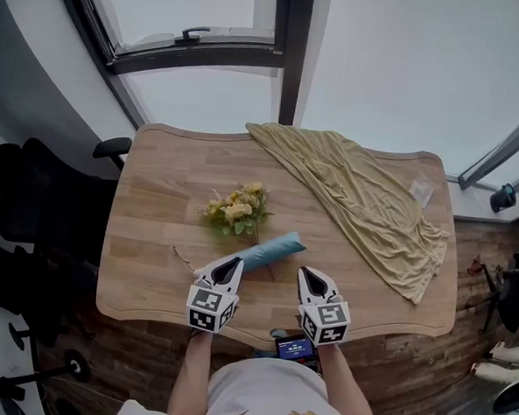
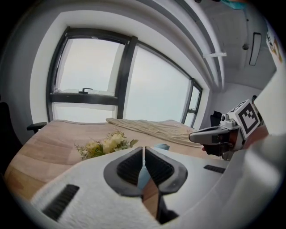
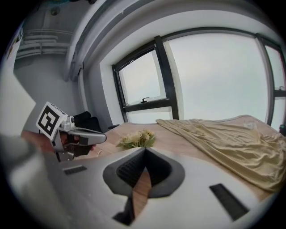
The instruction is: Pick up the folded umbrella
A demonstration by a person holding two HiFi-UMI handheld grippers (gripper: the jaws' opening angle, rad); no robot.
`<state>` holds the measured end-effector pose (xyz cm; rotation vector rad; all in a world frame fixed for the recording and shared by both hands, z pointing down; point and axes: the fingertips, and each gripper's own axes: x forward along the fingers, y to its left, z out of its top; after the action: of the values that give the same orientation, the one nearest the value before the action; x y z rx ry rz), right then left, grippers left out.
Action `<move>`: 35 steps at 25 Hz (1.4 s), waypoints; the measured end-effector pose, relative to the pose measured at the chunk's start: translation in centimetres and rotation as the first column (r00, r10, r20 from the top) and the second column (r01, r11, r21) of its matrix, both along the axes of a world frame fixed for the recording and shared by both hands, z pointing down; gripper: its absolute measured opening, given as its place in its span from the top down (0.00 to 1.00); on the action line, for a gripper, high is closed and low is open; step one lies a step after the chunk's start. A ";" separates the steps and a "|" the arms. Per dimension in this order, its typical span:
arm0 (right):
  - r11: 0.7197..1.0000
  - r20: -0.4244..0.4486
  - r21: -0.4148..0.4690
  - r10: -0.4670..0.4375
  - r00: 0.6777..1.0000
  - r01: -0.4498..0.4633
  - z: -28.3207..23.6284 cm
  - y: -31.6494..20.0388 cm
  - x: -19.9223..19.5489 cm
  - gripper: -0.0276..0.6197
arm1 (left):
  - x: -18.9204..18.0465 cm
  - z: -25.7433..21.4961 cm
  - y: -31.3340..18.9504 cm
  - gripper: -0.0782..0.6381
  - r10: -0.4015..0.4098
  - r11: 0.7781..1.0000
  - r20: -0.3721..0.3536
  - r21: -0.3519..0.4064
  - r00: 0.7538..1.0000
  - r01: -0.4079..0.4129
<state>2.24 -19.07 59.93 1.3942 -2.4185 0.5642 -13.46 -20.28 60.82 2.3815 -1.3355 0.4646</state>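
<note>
The folded umbrella's [image 1: 275,247] near end is hidden behind the left tool [image 1: 235,264]. By the worktop's [image 1: 152,240] near edge, a small lit screen [image 1: 293,346] is partly covered by the right tool [image 1: 308,275], its display too small to read.

Folded umbrella [image 1: 274,248] lies on the table [image 1: 152,248] (beside the flowers [image 1: 237,210]).

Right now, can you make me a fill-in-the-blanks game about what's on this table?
1. The folded umbrella lying on the wooden table is ____ in colour.
2. The jaws of the left gripper and the right gripper are both ____.
3. In the head view, the crumpled cloth covers the table's ____ side.
4. The folded umbrella lies just in front of a bunch of flowers and has not been ____ up yet.

Missing words: blue; shut; right; picked
</note>
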 end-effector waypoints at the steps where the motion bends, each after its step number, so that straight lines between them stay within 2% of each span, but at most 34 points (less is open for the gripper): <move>1: 1.000 -0.001 -0.005 0.000 1.000 0.000 0.2 -0.2 0.0 0.94 | 0.2 0.4 -0.2 0.86 0.021 1.000 0.020 -0.014 1.000 -0.021; 6: 0.999 -0.003 -0.039 0.004 1.000 -0.004 1.4 -1.4 0.6 0.94 | 1.2 2.8 -1.0 0.86 0.124 0.988 0.085 -0.098 0.989 -0.116; 12: 0.995 -0.001 -0.096 0.010 1.000 -0.010 3.8 -2.4 1.3 0.94 | 2.2 4.6 -3.2 0.85 0.208 0.971 0.148 -0.152 0.967 -0.185; 14: 0.993 0.000 -0.114 0.008 1.000 -0.008 4.5 -2.8 1.3 0.94 | 2.8 5.5 -3.6 0.81 0.248 0.957 0.149 -0.191 0.957 -0.218; 17: 0.990 -0.001 -0.137 0.004 1.000 -0.004 5.5 -3.4 1.4 0.94 | 3.5 7.5 -3.1 0.71 0.325 0.922 0.155 -0.272 0.933 -0.276; 20: 0.989 0.004 -0.144 0.007 1.000 -0.007 5.8 -4.3 1.6 0.94 | 4.2 9.0 -2.7 0.61 0.401 0.886 0.173 -0.323 0.900 -0.333; 22: 0.988 0.008 -0.153 0.013 1.000 -0.012 6.2 -4.8 1.8 0.94 | 4.9 9.7 -2.3 0.50 0.468 0.851 0.182 -0.358 0.865 -0.385; 23: 0.987 0.009 -0.158 0.016 1.000 -0.015 6.4 -5.0 1.9 0.94 | 5.2 10.1 -2.2 0.48 0.497 0.834 0.191 -0.375 0.846 -0.405; 25: 0.986 0.007 -0.168 0.023 1.000 -0.021 6.8 -5.3 2.2 0.94 | 5.5 11.0 -2.3 0.48 0.537 0.809 0.210 -0.402 0.817 -0.429; 30: 0.981 0.010 -0.191 0.043 0.999 -0.041 8.0 -5.8 3.0 0.94 | 6.4 12.6 -2.4 0.47 0.603 0.756 0.222 -0.467 0.766 -0.460; 33: 0.977 0.017 -0.208 0.043 0.999 -0.039 8.6 -5.9 2.9 0.94 | 6.4 13.7 -2.3 0.47 0.654 0.718 0.260 -0.511 0.711 -0.473; 35: 0.976 0.017 -0.214 0.043 0.999 -0.038 8.8 -5.8 2.8 0.94 | 6.6 14.3 -2.1 0.46 0.679 0.696 0.269 -0.533 0.683 -0.482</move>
<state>5.06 -24.86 68.75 1.3545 -2.2710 0.8270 -6.86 -22.41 75.12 2.3402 -0.4359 1.4174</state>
